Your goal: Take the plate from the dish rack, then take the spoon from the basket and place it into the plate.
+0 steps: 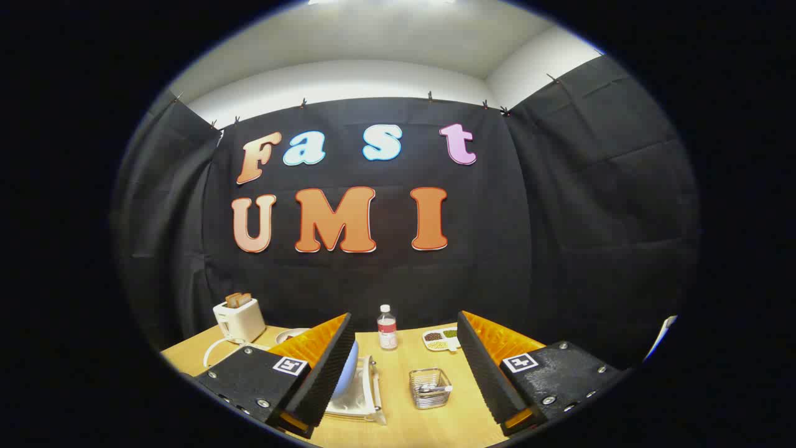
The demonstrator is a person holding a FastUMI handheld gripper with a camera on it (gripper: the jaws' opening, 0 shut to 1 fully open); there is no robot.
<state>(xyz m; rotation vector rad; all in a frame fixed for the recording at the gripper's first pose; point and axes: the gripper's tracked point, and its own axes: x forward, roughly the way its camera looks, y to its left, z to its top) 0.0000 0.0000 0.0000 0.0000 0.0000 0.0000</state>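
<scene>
My gripper [404, 367] is open, its two orange-and-black fingers spread wide above the wooden table [398, 429]. A pale blue plate [348, 373] stands on edge in a white dish rack [360, 401], right beside the left finger [323, 367] and partly hidden by it. Between the fingers, a little ahead, sits a small wire basket [430, 389] with a spoon [435, 389] lying in it. Nothing is held between the fingers.
A white toaster [239, 320] with bread slices stands at the table's far left, its cord looping beside it. A clear bottle [387, 328] with a red label stands at the back middle. A divided dish of beans [441, 339] lies near the right finger.
</scene>
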